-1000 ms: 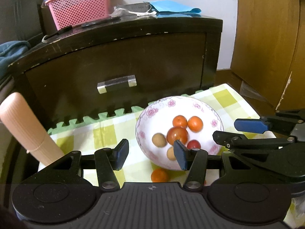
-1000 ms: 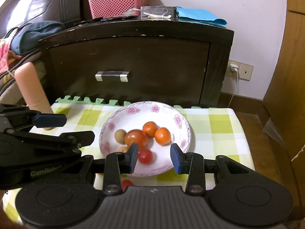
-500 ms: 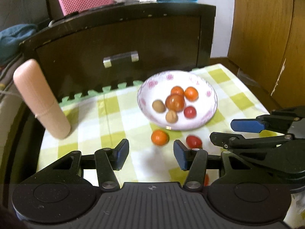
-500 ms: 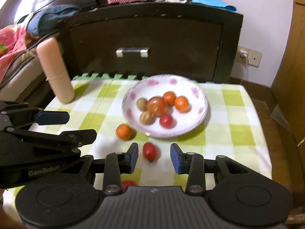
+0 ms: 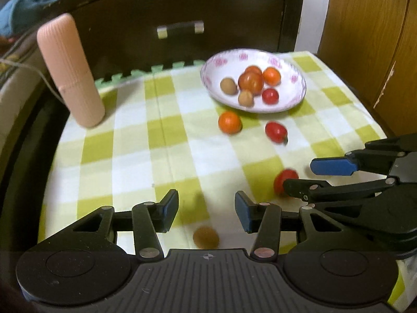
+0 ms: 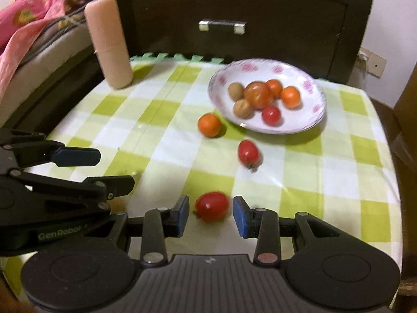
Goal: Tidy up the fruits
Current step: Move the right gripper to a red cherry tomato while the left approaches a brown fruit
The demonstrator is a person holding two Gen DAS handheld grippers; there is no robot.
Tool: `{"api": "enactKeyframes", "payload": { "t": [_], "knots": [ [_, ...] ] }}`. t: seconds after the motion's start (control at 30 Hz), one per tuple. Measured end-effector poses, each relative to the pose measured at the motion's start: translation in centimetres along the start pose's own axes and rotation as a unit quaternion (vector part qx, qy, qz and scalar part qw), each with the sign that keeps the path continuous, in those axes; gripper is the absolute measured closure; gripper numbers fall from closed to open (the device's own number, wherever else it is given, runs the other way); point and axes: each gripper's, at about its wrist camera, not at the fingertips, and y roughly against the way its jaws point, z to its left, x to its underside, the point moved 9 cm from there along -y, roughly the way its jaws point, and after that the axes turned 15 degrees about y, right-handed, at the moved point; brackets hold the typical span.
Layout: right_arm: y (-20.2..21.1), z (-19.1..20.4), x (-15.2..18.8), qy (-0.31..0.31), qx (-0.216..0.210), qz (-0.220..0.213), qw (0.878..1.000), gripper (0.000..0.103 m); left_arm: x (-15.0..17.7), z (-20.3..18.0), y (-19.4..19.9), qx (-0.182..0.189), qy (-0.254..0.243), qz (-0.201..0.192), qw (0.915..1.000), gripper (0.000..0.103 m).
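Observation:
A white floral bowl (image 5: 292, 104) (image 6: 312, 120) on the checked cloth holds several small fruits: oranges, tomatoes and brown ones. Loose on the cloth lie an orange (image 5: 230, 122) (image 6: 209, 124), a red tomato (image 5: 276, 132) (image 6: 248, 152), a second red tomato (image 6: 211, 206) (image 5: 280, 180) and a brown fruit (image 5: 206, 237). My right gripper (image 6: 210, 211) is open, with the second tomato between its fingertips and gaps on both sides. My left gripper (image 5: 206, 206) is open, and the brown fruit lies just behind its fingertips, near the camera.
A tall pink ribbed cylinder (image 5: 70, 70) (image 6: 109, 41) stands at the cloth's far left corner. A dark wooden drawer cabinet (image 5: 182, 13) rises behind the table. Wooden doors (image 5: 370, 39) stand to the right, bedding (image 6: 23, 26) to the left.
Both grippers have pulled back from the bowl toward the near side of the table. Loose fruits have come into view, and a red tomato now lies between the right fingertips.

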Motion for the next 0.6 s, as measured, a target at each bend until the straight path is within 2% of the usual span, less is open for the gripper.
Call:
{"api": "enactKeyframes", "payload": {
  "t": [0.1,0.37,0.6],
  "knots": [
    [-0.3,0.6,0.4,0.003,-0.008,0.006,1.0,0.067,0.8,0.6,-0.2,0.003,0.007,0.009,0.9999,0.045],
    [-0.5,0.3,1.2,-0.005,-0.02,0.011,1.0,0.066,2.8,0.4,-1.5,0.007,-0.013,0.029,0.9995,0.041],
    [-0.4,-1.1,1.0,-0.022,-0.013,0.005,1.0,0.066,3.2,0.6,-2.7,0.007,-0.011,0.037,0.9992,0.051]
  ]
}}
